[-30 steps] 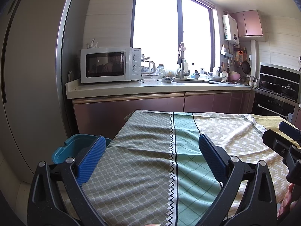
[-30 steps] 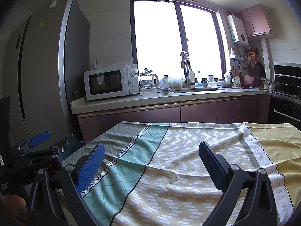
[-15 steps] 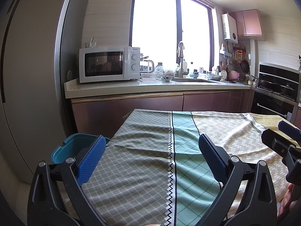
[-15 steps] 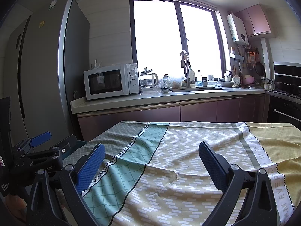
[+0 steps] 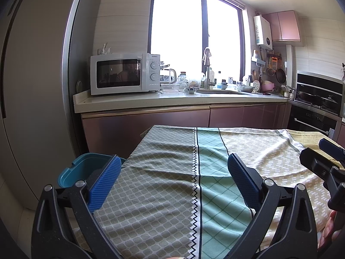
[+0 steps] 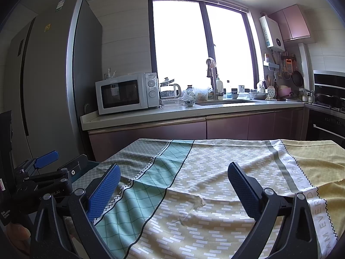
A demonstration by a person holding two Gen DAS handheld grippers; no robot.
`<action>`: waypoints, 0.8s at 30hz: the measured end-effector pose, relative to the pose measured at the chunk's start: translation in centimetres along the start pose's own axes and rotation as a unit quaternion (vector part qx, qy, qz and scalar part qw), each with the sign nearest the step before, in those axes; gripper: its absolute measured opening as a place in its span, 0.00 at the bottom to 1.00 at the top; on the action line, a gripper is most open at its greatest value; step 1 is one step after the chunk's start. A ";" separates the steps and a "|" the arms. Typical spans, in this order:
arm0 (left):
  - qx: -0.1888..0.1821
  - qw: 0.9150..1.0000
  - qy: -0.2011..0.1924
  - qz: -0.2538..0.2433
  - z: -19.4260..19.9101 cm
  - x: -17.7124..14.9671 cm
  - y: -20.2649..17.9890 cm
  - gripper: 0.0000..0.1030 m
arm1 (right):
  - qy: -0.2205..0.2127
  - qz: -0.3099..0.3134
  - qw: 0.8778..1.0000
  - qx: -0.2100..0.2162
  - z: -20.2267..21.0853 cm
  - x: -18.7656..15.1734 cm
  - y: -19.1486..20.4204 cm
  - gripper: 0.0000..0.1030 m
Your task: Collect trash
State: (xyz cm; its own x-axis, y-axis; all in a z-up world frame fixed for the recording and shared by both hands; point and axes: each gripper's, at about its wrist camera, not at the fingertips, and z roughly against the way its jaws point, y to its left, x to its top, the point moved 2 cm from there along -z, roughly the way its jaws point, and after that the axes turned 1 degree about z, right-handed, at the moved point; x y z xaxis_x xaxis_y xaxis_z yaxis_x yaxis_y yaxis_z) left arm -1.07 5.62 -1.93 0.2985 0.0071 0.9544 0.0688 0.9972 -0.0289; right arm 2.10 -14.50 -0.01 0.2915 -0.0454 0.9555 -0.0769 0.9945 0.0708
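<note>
A teal plastic bin (image 5: 86, 168) stands on the floor just off the near left corner of the table, beside the tall grey refrigerator (image 5: 38, 86). The left gripper (image 5: 172, 172) hovers over the patterned green, beige and yellow tablecloth (image 5: 172, 194), jaws wide and holding nothing. The right gripper (image 6: 173, 178) hangs to its right over the same cloth, equally wide and unloaded. Far behind, a white microwave (image 5: 125, 73) sits on the pale counter (image 5: 151, 101).
</note>
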 end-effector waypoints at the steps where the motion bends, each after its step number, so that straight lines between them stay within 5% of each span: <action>1: 0.000 1.000 0.000 0.000 0.0 0.0 0.0 0.94 | 0.000 0.000 1.000 0.000 0.0 0.0 0.0 0.93; 24: 0.000 1.000 0.003 -0.002 -0.4 -0.3 -0.5 0.94 | 0.001 -0.004 1.000 -0.003 0.1 -0.3 0.2 0.93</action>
State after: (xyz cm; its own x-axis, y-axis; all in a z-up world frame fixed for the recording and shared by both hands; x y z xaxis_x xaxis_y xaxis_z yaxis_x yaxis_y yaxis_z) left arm -0.84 5.11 -2.36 0.3048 0.0034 0.9524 0.0704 0.9972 -0.0261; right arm 1.94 -14.32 -0.26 0.2942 -0.0525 0.9543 -0.0684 0.9948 0.0758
